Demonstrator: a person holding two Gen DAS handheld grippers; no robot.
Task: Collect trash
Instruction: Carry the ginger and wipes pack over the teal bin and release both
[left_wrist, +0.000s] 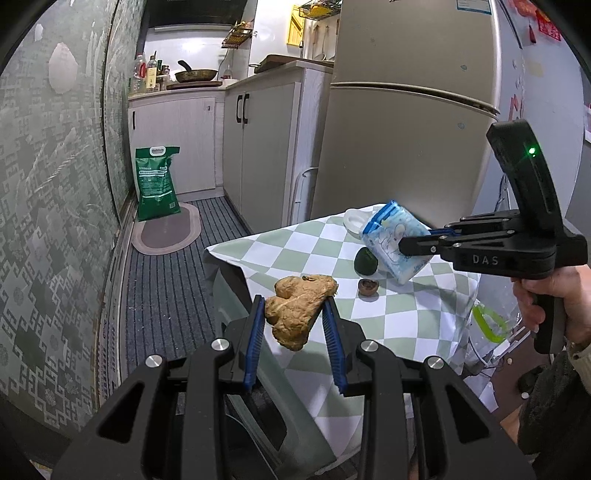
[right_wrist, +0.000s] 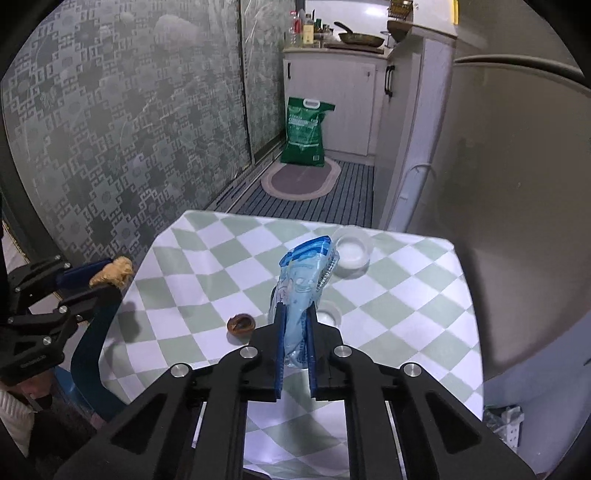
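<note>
above the checkered table (right_wrist: 406, 295), the right gripper (right_wrist: 295, 332) pinches a blue tissue pack (right_wrist: 306, 280) and the left gripper (left_wrist: 295, 317) clamps a brown lump (left_wrist: 299, 306), both apparently lifted clear for binning.

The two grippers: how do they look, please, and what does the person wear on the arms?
Both the left gripper and the right gripper are black plastic with blue ribbed pads and silver round bolts. The right one has a pistol-style handle, the letters "DAS" and a small green light. A dark sleeve with a lighter cuff shows beside it.
</note>
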